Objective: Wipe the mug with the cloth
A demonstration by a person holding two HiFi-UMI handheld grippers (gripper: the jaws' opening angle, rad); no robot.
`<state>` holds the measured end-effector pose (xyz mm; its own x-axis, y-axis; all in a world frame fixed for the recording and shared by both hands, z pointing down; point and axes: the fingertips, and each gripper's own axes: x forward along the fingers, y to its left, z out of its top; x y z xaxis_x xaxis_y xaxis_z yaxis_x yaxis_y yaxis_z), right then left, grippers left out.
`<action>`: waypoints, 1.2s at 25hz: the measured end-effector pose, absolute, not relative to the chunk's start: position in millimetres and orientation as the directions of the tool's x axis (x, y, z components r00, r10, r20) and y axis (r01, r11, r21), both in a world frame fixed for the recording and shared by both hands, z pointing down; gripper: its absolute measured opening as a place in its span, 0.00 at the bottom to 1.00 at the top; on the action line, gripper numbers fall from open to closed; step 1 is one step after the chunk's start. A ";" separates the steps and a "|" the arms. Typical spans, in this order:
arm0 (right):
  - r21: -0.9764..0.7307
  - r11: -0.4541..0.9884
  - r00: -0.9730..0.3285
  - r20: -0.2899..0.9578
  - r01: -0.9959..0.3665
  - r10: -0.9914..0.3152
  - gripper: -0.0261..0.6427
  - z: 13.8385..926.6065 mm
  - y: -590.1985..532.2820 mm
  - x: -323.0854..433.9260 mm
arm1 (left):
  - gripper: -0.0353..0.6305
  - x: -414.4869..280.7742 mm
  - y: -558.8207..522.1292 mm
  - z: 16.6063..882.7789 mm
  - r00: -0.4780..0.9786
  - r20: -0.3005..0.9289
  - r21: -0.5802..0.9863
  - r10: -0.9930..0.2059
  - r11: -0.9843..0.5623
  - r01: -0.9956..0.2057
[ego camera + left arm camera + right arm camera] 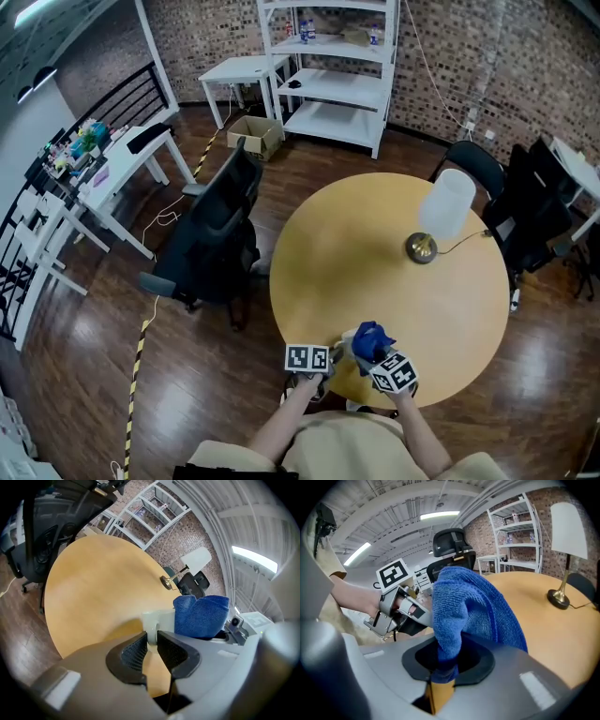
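Head view: at the near edge of the round pale-wood table (375, 253), the left gripper (333, 356) and right gripper (373, 354) meet.

Left gripper view: its jaws, nearly closed, pinch the handle of the white ceramic mug (159, 619).

Right gripper view: the jaws clamp the blue terry cloth (468, 602), which touches the mug.

Cloth (473, 606): terry fabric, fuzzy pile, matt. Mug (158, 619): ceramic look, smooth, glossy. Bench (356, 244): wood top, smooth, satin. Floor (112, 319): wood boards, polished, reflective.

Office-style workspace: brick walls (450, 56), white shelving (333, 84), black office chairs (220, 234), round table (375, 253).
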<state>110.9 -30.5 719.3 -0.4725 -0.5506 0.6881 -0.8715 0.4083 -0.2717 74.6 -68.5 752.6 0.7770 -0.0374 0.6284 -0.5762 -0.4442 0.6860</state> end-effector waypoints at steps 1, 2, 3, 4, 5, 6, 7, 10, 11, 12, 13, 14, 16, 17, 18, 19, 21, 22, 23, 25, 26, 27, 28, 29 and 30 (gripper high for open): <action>-0.272 0.390 -0.461 0.687 -0.880 -0.561 0.13 719.1 -29.8 117.2 | 0.15 73.6 -68.4 753.4 0.774 0.632 0.681 -0.036 -0.450 -0.578; -0.277 0.370 -0.452 0.685 -0.887 -0.572 0.13 719.2 -29.6 123.0 | 0.15 72.5 -68.6 753.9 0.772 0.634 0.680 -0.034 -0.452 -0.578; -0.283 0.351 -0.445 0.682 -0.893 -0.581 0.13 719.7 -29.5 128.7 | 0.15 71.6 -69.4 754.2 0.773 0.634 0.679 -0.034 -0.454 -0.577; -0.286 0.330 -0.433 0.682 -0.899 -0.589 0.13 720.9 -29.4 134.9 | 0.15 71.0 -70.6 754.7 0.772 0.635 0.676 -0.035 -0.459 -0.577; -0.284 0.308 -0.417 0.689 -0.908 -0.593 0.13 723.3 -28.6 142.1 | 0.15 70.4 -71.7 755.7 0.769 0.639 0.669 -0.035 -0.469 -0.577; -0.281 0.285 -0.399 0.698 -0.916 -0.594 0.13 727.1 -27.2 149.9 | 0.15 69.7 -72.4 757.1 0.763 0.645 0.658 -0.033 -0.485 -0.577; -0.281 0.264 -0.385 0.708 -0.923 -0.592 0.13 732.0 -25.5 157.4 | 0.15 69.0 -72.7 758.4 0.758 0.651 0.644 -0.030 -0.507 -0.573; -0.309 0.243 -0.393 0.716 -0.919 -0.577 0.13 745.2 -21.5 170.3 | 0.15 67.5 -72.1 759.3 0.752 0.659 0.598 -0.025 -0.588 -0.544; -0.328 0.255 -0.416 0.706 -0.910 -0.574 0.13 746.7 -20.4 170.5 | 0.15 67.0 -71.7 759.0 0.750 0.661 0.582 -0.025 -0.613 -0.534; -0.348 0.277 -0.445 0.692 -0.896 -0.569 0.13 747.1 -19.1 169.3 | 0.15 66.3 -71.7 757.8 0.747 0.664 0.564 -0.029 -0.636 -0.526; -0.365 0.307 -0.476 0.677 -0.879 -0.561 0.13 747.2 -17.4 167.1 | 0.15 65.8 -72.6 755.5 0.743 0.669 0.541 -0.036 -0.661 -0.520; -0.375 0.343 -0.508 0.666 -0.861 -0.547 0.13 747.3 -15.5 164.5 | 0.15 65.7 -73.9 752.5 0.737 0.674 0.512 -0.046 -0.690 -0.511; -0.380 0.423 -0.562 0.657 -0.823 -0.502 0.13 748.6 -11.5 159.3 | 0.15 67.2 -77.9 747.3 0.723 0.687 0.435 -0.065 -0.760 -0.482; -0.378 0.461 -0.583 0.662 -0.803 -0.472 0.13 750.7 -9.1 157.0 | 0.15 67.9 -80.4 745.6 0.714 0.696 0.389 -0.076 -0.796 -0.464; -0.373 0.494 -0.596 0.672 -0.785 -0.439 0.13 754.1 -6.2 154.9 | 0.14 68.5 -82.7 745.1 0.704 0.705 0.342 -0.087 -0.828 -0.445; -0.366 0.522 -0.602 0.687 -0.771 -0.407 0.13 758.5 -3.3 153.4 | 0.13 69.0 -84.5 745.6 0.694 0.714 0.297 -0.096 -0.855 -0.424; -0.351 0.549 -0.596 0.715 -0.759 -0.367 0.13 767.7 0.2 152.4 | 0.13 69.4 -87.4 748.8 0.679 0.726 0.226 -0.109 -0.895 -0.386; -0.347 0.548 -0.590 0.722 -0.761 -0.362 0.13 770.9 -0.3 153.1 | 0.13 69.2 -88.9 750.7 0.673 0.731 0.198 -0.114 -0.908 -0.369; -0.342 0.545 -0.584 0.725 -0.766 -0.365 0.13 772.8 -2.3 154.5 | 0.13 68.8 -90.0 752.3 0.667 0.735 0.172 -0.118 -0.920 -0.352; -0.329 0.546 -0.575 0.729 -0.770 -0.372 0.13 774.0 -9.0 157.3 | 0.13 67.0 -90.4 755.9 0.652 0.749 0.126 -0.120 -0.940 -0.318; -0.323 0.555 -0.574 0.731 -0.767 -0.369 0.13 774.1 -13.2 157.9 | 0.13 65.6 -90.5 757.7 0.643 0.757 0.107 -0.120 -0.947 -0.302; -0.317 0.569 -0.576 0.735 -0.759 -0.359 0.13 773.9 -17.5 157.7 | 0.13 64.0 -91.0 759.1 0.633 0.765 0.092 -0.119 -0.952 -0.291; -0.310 0.589 -0.579 0.740 -0.746 -0.343 0.13 773.3 -21.4 156.7 | 0.13 62.6 -91.8 760.1 0.624 0.772 0.082 -0.120 -0.955 -0.284; -0.304 0.614 -0.582 0.747 -0.729 -0.321 0.13 772.7 -24.6 155.1 | 0.13 61.7 -92.7 761.0 0.617 0.778 0.074 -0.122 -0.956 -0.282; -0.298 0.641 -0.586 0.754 -0.707 -0.297 0.13 772.5 -27.2 153.1 | 0.13 61.2 -93.6 761.9 0.611 0.782 0.067 -0.125 -0.957 -0.282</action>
